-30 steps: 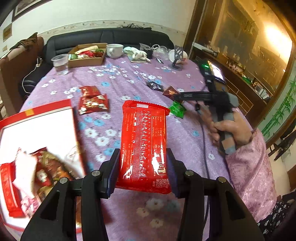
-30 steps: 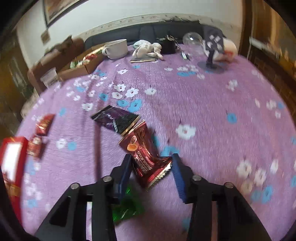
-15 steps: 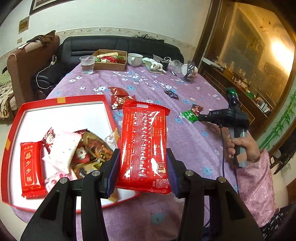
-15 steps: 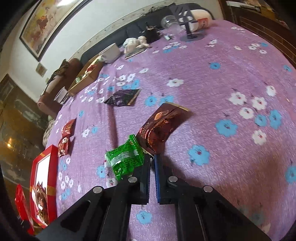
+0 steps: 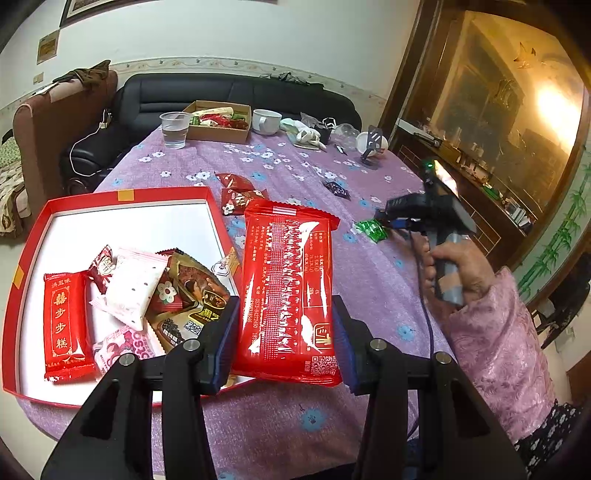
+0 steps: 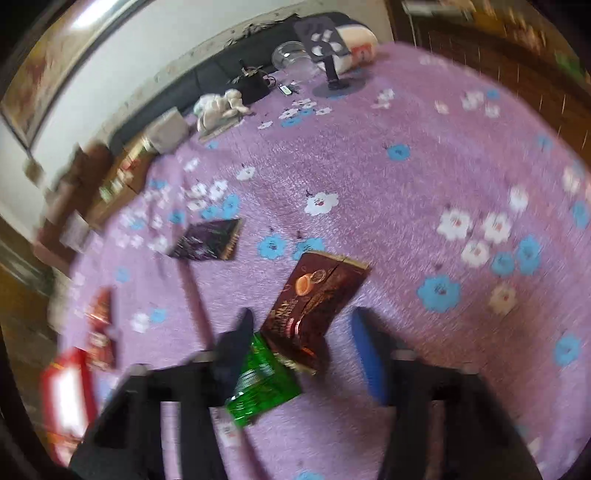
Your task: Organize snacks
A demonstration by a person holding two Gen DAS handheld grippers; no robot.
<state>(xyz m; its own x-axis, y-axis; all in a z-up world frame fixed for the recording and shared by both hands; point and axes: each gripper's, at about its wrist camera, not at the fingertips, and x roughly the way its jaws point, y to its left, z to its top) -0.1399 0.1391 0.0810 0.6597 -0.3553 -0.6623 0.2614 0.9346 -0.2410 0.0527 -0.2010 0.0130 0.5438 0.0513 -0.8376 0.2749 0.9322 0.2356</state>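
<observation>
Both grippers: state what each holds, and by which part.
Left gripper clamps the large red snack packet by its lower side edges. Right gripper, jaws opening, holds nothing.

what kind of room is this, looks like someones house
Most likely a home living room: a black leather sofa sits behind a table under a purple flowered tablecloth, with a framed picture on the white wall and a dark wooden cabinet beside it.
</observation>
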